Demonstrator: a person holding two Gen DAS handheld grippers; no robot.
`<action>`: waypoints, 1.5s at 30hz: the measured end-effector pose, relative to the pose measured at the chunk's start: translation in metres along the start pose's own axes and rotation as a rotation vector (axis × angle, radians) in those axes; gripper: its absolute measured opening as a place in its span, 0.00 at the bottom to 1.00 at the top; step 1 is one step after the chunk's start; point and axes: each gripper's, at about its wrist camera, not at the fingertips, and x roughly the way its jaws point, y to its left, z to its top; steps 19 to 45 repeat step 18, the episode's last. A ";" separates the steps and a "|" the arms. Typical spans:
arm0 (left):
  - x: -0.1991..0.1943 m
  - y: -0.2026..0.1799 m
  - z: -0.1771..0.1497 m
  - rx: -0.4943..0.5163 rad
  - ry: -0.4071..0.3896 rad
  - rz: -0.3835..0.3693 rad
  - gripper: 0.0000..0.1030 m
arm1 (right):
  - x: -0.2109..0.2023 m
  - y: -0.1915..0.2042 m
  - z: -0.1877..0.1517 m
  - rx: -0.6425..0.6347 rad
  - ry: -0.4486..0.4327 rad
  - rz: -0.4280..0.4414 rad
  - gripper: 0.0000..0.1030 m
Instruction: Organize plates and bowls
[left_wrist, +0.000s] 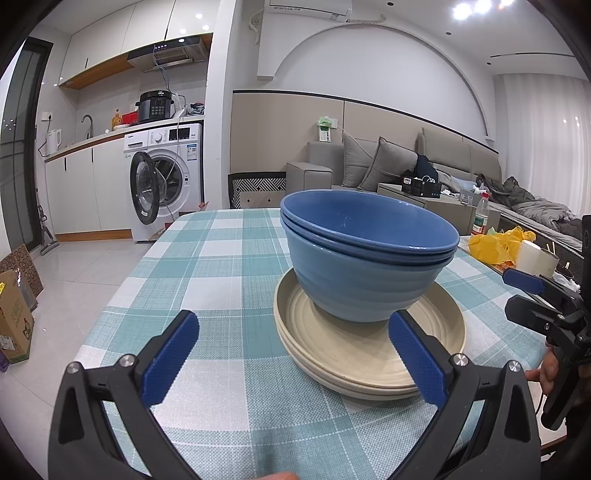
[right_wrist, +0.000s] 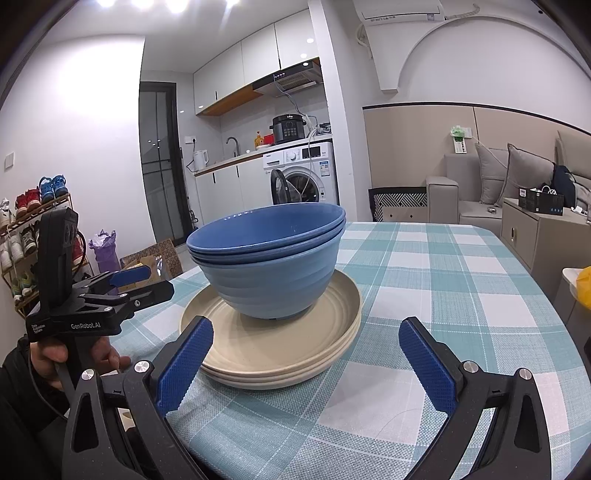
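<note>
Bowls in blue, nested one inside another, sit upright on a stack of beige plates near the middle of a table covered by a teal-and-white checked tablecloth. Three bowl rims show in the right wrist view, and the plate stack shows at least three edges there; the exact count of plates is hard to tell.

Both hand-held tools are spread wide and grip nothing. The left gripper hovers low over the cloth in front of the crockery, its right blue pad overlapping the near rim of the plates in the picture, though contact cannot be confirmed. The right gripper faces the same pile from the other side, its left pad close to the plate edge and its right pad over bare cloth. Each tool also appears in the other's camera: the right gripper at the far right edge of the left wrist view, the left gripper at the left of the right wrist view, held by a hand.

Beyond the table stand a washing machine with its door ajar, a grey sofa, and a yellow plastic bag on the table's far right.
</note>
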 end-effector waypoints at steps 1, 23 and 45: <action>0.000 0.000 0.000 0.000 0.000 0.000 1.00 | 0.000 0.000 0.000 0.000 0.001 0.000 0.99; -0.002 0.000 0.000 -0.008 -0.009 -0.006 1.00 | -0.001 0.000 0.000 0.000 -0.001 0.001 0.99; -0.002 0.000 0.000 -0.008 -0.009 -0.006 1.00 | -0.001 0.000 0.000 0.000 -0.001 0.001 0.99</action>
